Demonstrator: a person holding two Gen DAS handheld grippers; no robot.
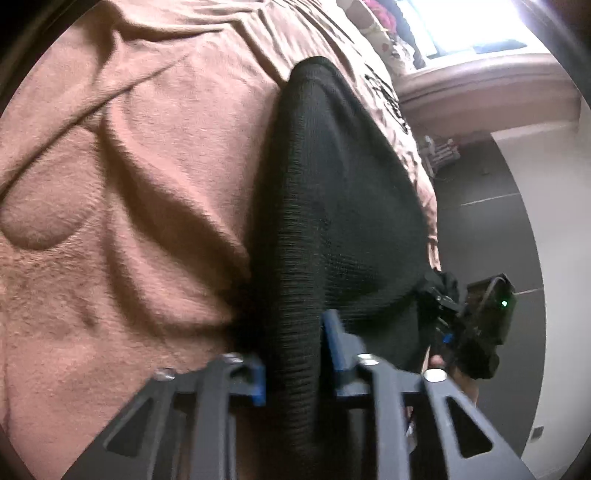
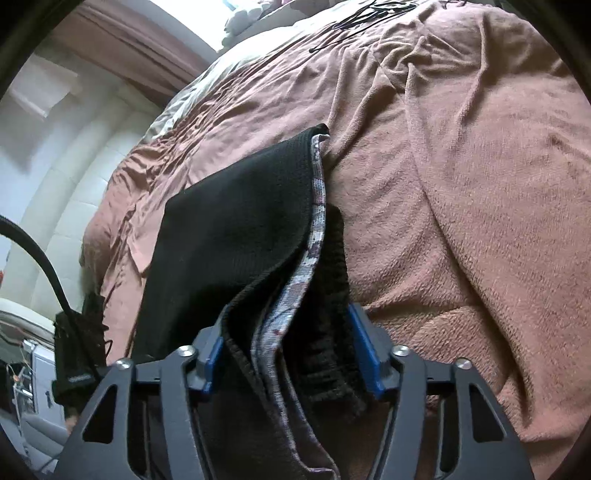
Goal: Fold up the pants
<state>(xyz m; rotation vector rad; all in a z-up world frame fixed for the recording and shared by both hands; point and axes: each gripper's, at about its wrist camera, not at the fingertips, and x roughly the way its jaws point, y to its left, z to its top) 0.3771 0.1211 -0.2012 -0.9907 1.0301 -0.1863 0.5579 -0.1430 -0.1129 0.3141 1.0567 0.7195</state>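
Observation:
The black knit pants [image 1: 332, 206] hang stretched over a bed covered in a pinkish-brown blanket [image 1: 129, 184]. My left gripper [image 1: 295, 365] is shut on a bunched ribbed edge of the pants between its blue pads. My right gripper [image 2: 288, 354] is shut on the thick waistband end of the pants [image 2: 229, 236], where a patterned grey-purple inner band [image 2: 314, 229] shows. The right gripper also shows in the left wrist view [image 1: 476, 325], at the far side of the pants. The left gripper shows in the right wrist view [image 2: 77, 350] at the lower left.
The blanket [image 2: 461, 184] is wrinkled and fills most of both views. A dark floor [image 1: 480, 206] and white wall lie past the bed's edge. A bright window [image 1: 461, 22] and a padded white headboard [image 2: 66, 192] are behind. Black cables [image 2: 362, 18] lie at the bed's far end.

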